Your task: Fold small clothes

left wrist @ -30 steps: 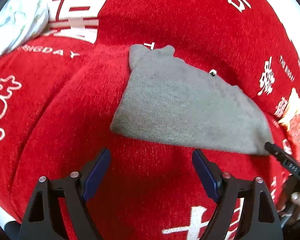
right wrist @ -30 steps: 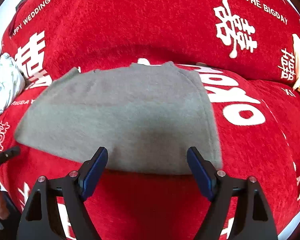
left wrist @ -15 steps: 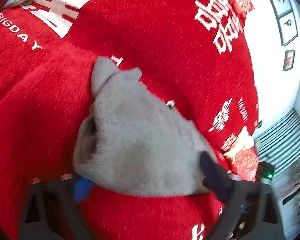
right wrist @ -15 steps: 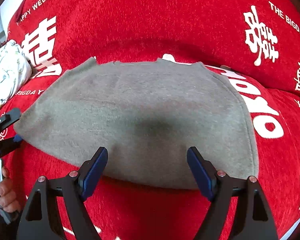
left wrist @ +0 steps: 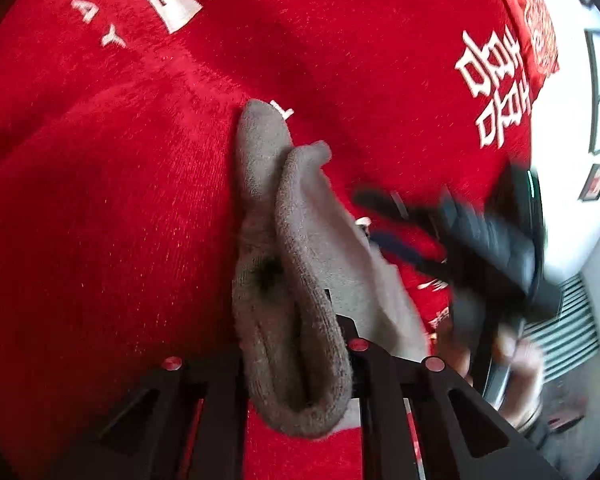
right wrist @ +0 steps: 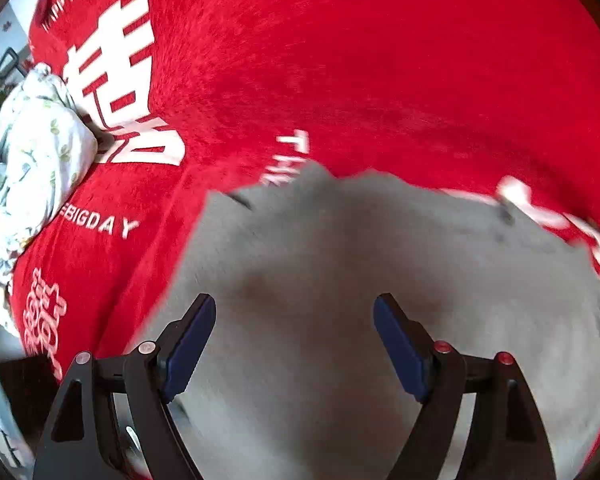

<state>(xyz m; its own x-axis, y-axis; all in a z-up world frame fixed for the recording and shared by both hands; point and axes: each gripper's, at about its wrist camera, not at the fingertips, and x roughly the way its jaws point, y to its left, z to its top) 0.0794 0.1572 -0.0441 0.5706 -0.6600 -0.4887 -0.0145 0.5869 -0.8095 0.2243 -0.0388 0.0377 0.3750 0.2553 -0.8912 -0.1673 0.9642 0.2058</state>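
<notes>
Left gripper (left wrist: 300, 364): jaws closing, already clamped on a bunched edge of the small grey knitted garment (left wrist: 296, 280), lifted into a fold off the red plush blanket with white lettering (left wrist: 112, 220). Right gripper (right wrist: 294, 344): jaws apart, nothing held, hovering over the garment's flat part.

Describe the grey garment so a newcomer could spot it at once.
Start from the red blanket with white lettering that covers the whole surface. The grey garment lies on it, one bunched edge pinched in the left gripper. It is the only plain grey cloth; the floral white bundle sits off to one side.
</notes>
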